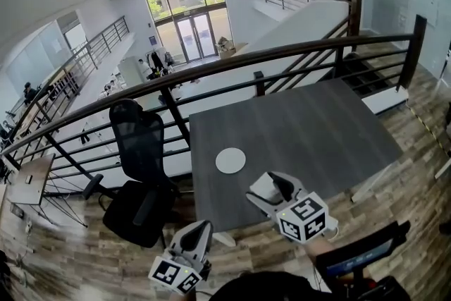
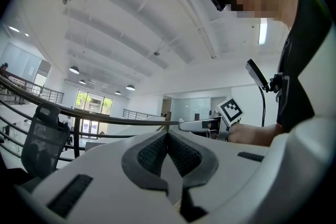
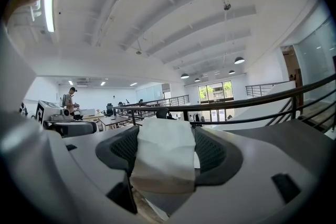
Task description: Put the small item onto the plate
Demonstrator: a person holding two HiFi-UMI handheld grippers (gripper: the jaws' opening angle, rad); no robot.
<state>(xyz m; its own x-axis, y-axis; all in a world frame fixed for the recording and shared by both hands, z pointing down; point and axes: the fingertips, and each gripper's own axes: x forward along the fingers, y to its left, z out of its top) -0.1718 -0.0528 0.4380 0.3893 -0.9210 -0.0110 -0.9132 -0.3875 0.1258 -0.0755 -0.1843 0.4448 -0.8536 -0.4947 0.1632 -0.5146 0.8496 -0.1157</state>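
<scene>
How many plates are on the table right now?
1. A round white plate lies on the gray table near its front left corner, close to the right gripper, which holds a white item. None appears hidden.

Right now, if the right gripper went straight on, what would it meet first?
Probably the white plate on the grey table; the right gripper, shut on a white item, points that way. Height is unclear.
</scene>
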